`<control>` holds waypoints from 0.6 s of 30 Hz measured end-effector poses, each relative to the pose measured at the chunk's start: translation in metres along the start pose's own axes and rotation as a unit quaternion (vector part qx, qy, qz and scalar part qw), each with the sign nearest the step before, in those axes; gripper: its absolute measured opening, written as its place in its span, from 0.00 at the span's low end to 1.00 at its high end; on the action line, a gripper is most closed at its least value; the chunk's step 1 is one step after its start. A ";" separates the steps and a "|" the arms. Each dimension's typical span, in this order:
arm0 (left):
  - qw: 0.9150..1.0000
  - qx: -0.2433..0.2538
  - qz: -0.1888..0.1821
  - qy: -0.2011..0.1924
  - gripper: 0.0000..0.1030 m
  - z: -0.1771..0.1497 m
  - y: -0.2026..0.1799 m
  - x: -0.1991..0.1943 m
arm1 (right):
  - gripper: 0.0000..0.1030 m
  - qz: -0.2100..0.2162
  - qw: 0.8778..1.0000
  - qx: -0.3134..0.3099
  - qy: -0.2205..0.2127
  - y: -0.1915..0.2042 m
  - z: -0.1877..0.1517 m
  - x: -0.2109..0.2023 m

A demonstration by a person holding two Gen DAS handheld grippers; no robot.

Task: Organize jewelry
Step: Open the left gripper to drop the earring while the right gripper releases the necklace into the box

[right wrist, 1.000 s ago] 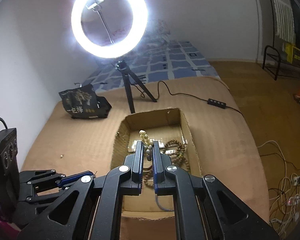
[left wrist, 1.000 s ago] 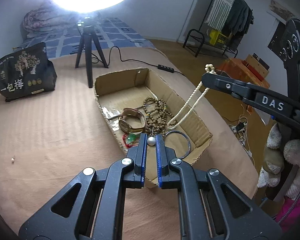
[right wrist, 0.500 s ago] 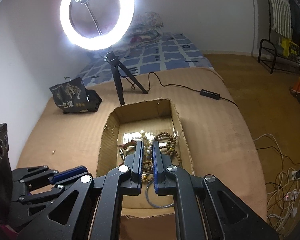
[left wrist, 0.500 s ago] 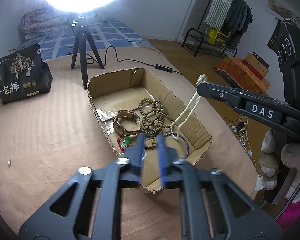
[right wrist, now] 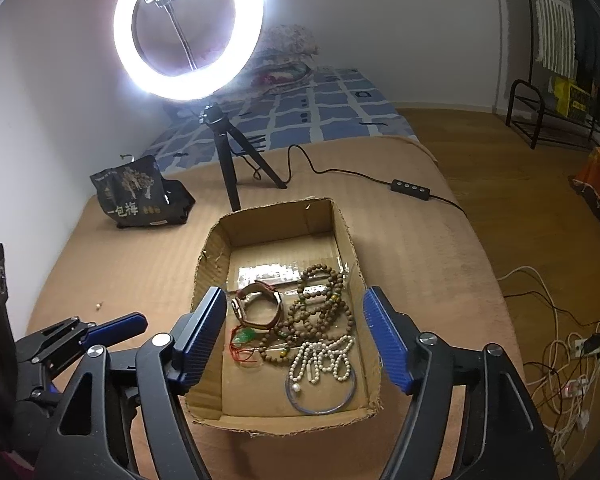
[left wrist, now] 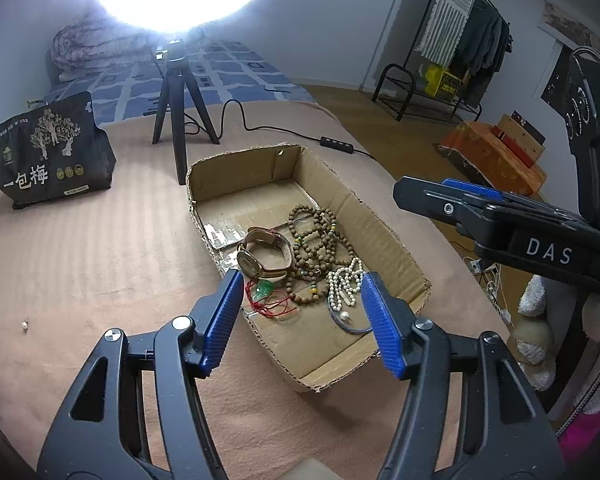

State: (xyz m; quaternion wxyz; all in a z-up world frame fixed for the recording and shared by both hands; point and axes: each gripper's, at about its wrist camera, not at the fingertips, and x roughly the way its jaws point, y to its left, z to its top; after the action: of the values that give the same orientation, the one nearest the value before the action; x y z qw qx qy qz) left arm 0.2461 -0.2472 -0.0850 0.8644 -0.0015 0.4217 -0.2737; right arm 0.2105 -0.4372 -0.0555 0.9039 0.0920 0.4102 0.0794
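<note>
**Inspector:** Report the state of both tongs

**Operator:** I see the left tongs (left wrist: 302, 318) spread wide with nothing between the blue pads (left wrist: 222, 322). My right tongs (right wrist: 294, 338) are likewise released and empty. Both hang above the near end of the cardboard box (right wrist: 216, 252), clear of its contents

**Inspector:** Where is the jewelry?

**Operator:** All of it lies inside the box, on its floor. The white bead necklace (right wrist: 324, 360) sits bunched near the front, partly over the blue bangle (right wrist: 320, 394), with a single pearl (right wrist: 296, 389) lying inside the bangle's ring. Just behind them I see the brown bead strand (right wrist: 316, 312) in loose coils. To its left lies the watch (right wrist: 256, 308) with a tan strap, and in front of that the green pendant on red cord (right wrist: 244, 338)

**Inspector:** Anything outside the box?

**Operator:** One small pale bead (left wrist: 24, 325) rests on the brown bed cover (left wrist: 80, 260), well apart from the box on its left. Beyond the box stand the ring light tripod (right wrist: 230, 152) and a black snack bag (right wrist: 138, 194). The light's cable and inline switch (right wrist: 410, 189) run off to the right
</note>
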 end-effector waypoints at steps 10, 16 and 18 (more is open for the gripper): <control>1.000 0.007 0.008 -0.006 0.61 -0.002 0.004 -0.013 | 0.70 -0.001 1.000 0.005 -0.004 0.003 0.000 -0.005; 1.000 0.007 0.014 -0.014 0.61 -0.003 0.011 -0.026 | 0.70 -0.001 1.000 -0.005 -0.015 0.010 0.001 -0.012; 1.000 0.007 0.018 -0.018 0.61 -0.004 0.013 -0.031 | 0.70 0.000 1.000 -0.007 -0.020 0.013 0.002 -0.016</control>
State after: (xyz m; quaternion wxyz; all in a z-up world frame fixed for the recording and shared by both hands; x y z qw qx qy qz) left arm 0.2341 -0.2201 -0.0677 0.8766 0.0070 0.4044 -0.2607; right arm 0.2005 -0.4282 -0.0393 0.9126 0.0868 0.3914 0.0803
